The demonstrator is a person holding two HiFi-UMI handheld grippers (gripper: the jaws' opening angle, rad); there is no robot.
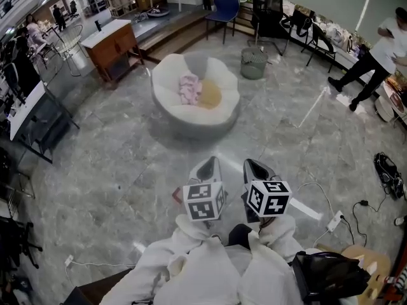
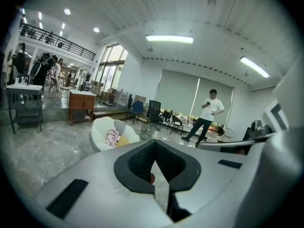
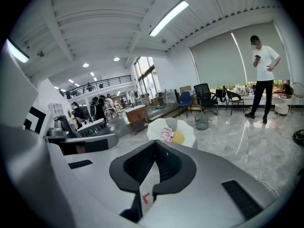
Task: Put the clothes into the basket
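Plainly nothing's picked up yet. The left gripper [image 1: 208, 169] & right gripper [image 1: 255, 170] sit low, close to the person's body, side by side, tilted a bit down toward the floor [image 1: 114, 170]. That's prob. an approach posture, since the clothes are well apart from both.

The pink garment [image 1: 189, 89] & yellow garment [image 1: 210, 94] lie touching in the hollow of the white round seat [image 1: 166, 68], about mid-seat, pink on the left. The wire basket [image 1: 254, 63] stands on the floor just beyond the seat's far right edge, near the black chairs [image 1: 267, 8]; its contents are too small to tell. Seat → basket looks like a short carry.

Left gripper: jaws together, nothing btw them. Right gripper: jaws together too, nothing held; only floor shows past the tips.

Judgement: next is getting to the seat's near edge & parting the jaws before any grab.
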